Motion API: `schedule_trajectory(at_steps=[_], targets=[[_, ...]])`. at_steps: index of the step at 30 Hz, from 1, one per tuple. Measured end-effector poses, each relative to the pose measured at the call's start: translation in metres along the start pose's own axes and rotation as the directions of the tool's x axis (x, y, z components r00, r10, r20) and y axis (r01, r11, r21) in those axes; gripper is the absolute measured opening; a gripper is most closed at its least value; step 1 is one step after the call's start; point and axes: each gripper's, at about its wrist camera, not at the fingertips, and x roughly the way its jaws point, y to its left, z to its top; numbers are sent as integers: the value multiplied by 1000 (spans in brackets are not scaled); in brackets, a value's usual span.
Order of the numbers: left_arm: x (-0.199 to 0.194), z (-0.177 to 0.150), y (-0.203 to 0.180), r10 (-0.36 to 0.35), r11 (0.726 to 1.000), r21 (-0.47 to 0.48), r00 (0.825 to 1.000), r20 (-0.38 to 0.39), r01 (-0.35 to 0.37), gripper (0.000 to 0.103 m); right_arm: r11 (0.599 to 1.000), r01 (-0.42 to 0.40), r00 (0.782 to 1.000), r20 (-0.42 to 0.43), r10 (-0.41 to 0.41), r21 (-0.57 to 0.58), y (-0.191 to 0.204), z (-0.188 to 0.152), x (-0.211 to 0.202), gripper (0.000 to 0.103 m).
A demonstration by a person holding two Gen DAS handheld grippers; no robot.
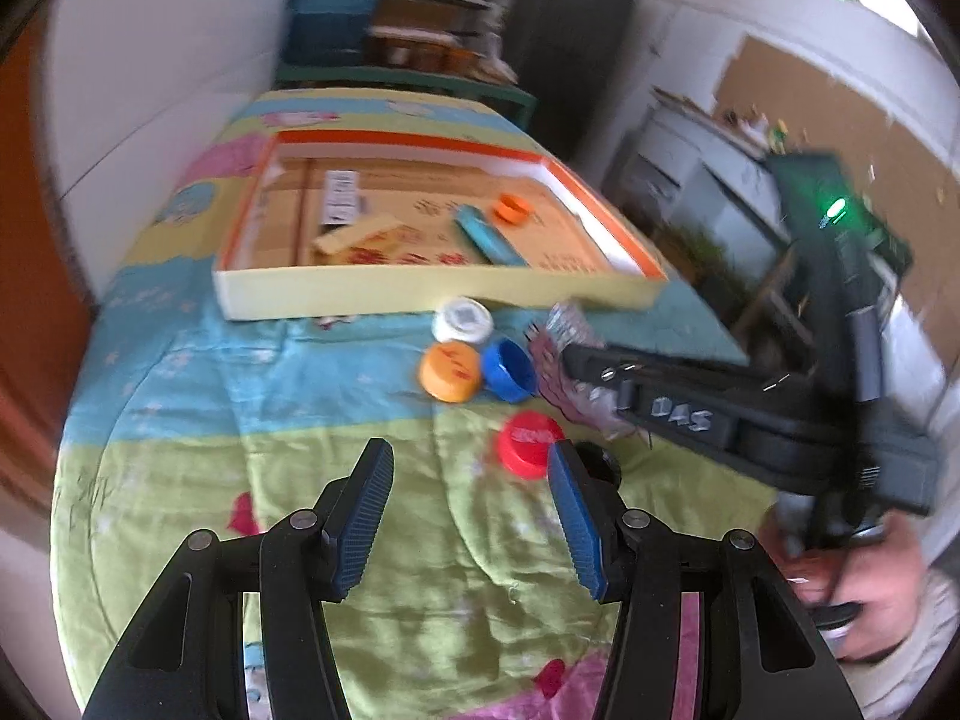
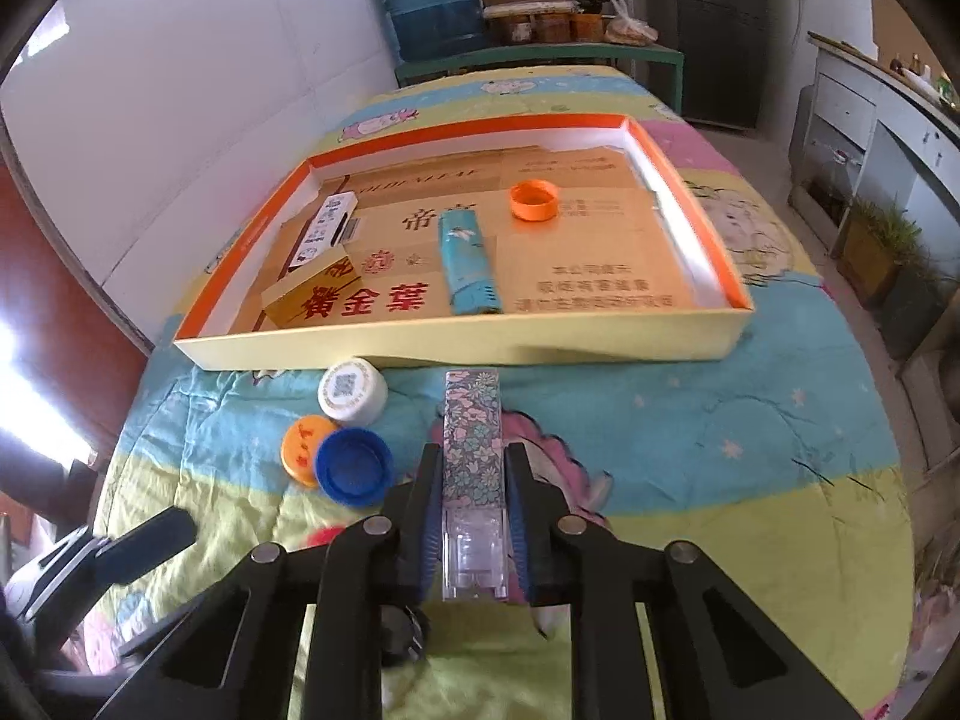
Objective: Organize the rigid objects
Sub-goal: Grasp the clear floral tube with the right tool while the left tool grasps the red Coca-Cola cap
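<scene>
Right hand-held gripper (image 2: 471, 516): my jaws are clamped on the floral lighter (image 2: 472, 450), one pad on each long side, at its clear near half.
Left hand-held gripper (image 1: 471, 516): my jaws stand apart with nothing between them, hovering over the green part of the bedspread (image 1: 180, 420), just near of the red cap (image 1: 529, 441).
Lighter, place: on or just above the bedspread, near of the tray's front wall; I cannot tell whether it is lifted clear.
Lighter, long axis: runs near to far, in line with my right gripper's fingers; the patterned end points at the tray (image 2: 468, 348), the clear end sits toward my wrist.
Lighter, handling, in my judgement: light, stiff, smooth plastic; likely slippery on the flat sides, so the ribbed pads should stay square on them. A hold closer to the middle of its length would limit swinging at the far end. Not fragile, but a drop could make it skid on the quilt.
Tray contents: blue lighter (image 2: 465, 261) lying near to far at centre, orange cap (image 2: 533, 199) far right of it, gold box (image 2: 354, 297) and white card (image 2: 327, 231) at left.
Loose items on the bedspread: white cap (image 2: 353, 390), orange lid (image 2: 303, 449) and blue cap (image 2: 354, 468), clustered left of the held lighter; the orange and blue ones touch.
Task standing, in my judgement: partly done; several caps and this lighter remain outside the tray.
Free space: open cardboard right of the blue lighter looks fit to take it.
</scene>
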Motion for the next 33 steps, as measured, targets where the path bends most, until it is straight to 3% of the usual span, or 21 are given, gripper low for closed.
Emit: schedule_trajectory(at_steps=[7,15,18,33], targets=[[25,-6,-24,66,987,148,996,-63,-56,55,1000,-12,999,31,12,7,-16,-17,-30,20],[38,6,-32,58,986,162,996,-61,-47,53,999,-44,998,43,43,22,-27,-22,-37,20],[41,7,-38,61,982,181,997,-46,-52,31,998,-49,998,40,48,33,-33,-23,-36,20],[8,18,-30,-11,997,76,1000,20,10,31,998,-59,995,84,57,20,-39,-13,-51,20]])
